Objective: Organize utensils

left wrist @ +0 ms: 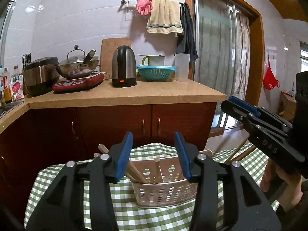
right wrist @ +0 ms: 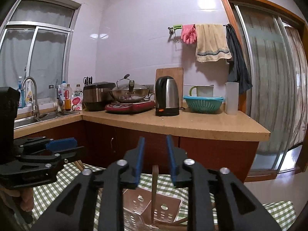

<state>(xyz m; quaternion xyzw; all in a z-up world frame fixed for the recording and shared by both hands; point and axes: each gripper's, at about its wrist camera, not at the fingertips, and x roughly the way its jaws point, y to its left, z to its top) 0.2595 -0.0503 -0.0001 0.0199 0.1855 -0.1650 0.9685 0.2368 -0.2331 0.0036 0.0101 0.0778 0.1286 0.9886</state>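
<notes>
**Both grippers free above the utensil basket**

Left gripper [left wrist: 154, 154] was spread wide w/ nothing between its pads, hovering over the basket [left wrist: 165, 192]. Right gripper [right wrist: 156, 159] was also released, jaws apart and empty, above the same basket; a wooden stick [right wrist: 155, 188] stood upright below the gap, not touched.

Risks, as I judged: the basket looked light, so a descending finger catching its rim could tip or slide it on the checked cloth [left wrist: 146, 215]. The grippers were near each other, so they could bump. Leaning chopsticks [left wrist: 134, 171] could snag a pad and get flicked out.

Basket: pale perforated plastic w/ taller back panel and a divider, sitting on the cloth-covered table in front of the cabinets [left wrist: 115, 123]. Several wooden chopsticks leaned in its left compartment; one stood near the divider.
</notes>
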